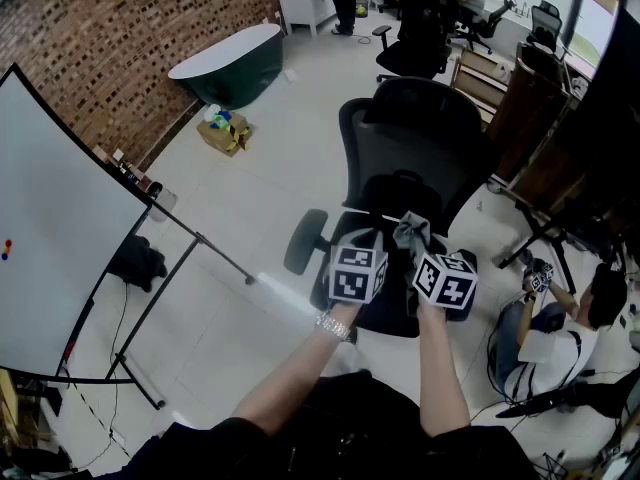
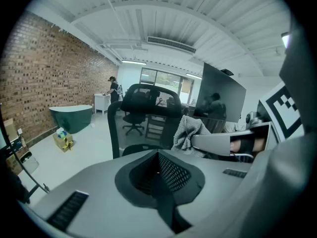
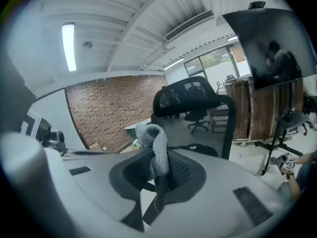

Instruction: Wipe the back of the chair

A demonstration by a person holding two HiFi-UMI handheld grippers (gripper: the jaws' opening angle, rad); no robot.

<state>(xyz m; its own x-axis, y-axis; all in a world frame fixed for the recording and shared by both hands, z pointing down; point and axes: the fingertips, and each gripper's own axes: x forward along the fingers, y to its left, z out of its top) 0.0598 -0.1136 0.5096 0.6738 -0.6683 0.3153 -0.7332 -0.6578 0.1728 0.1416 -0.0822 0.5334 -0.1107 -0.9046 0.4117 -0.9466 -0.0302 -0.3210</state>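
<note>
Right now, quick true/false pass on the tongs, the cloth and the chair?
1. The right tongs are shut on a grey cloth. True.
2. The left tongs grip the cloth too. False: they are shut with nothing between them.
3. Someone is sitting in the chair in front of the tongs. False: its seat is empty.
4. The chair is lying on its side. False: it stands upright.
5. A whiteboard stands off to the person's left. True.
</note>
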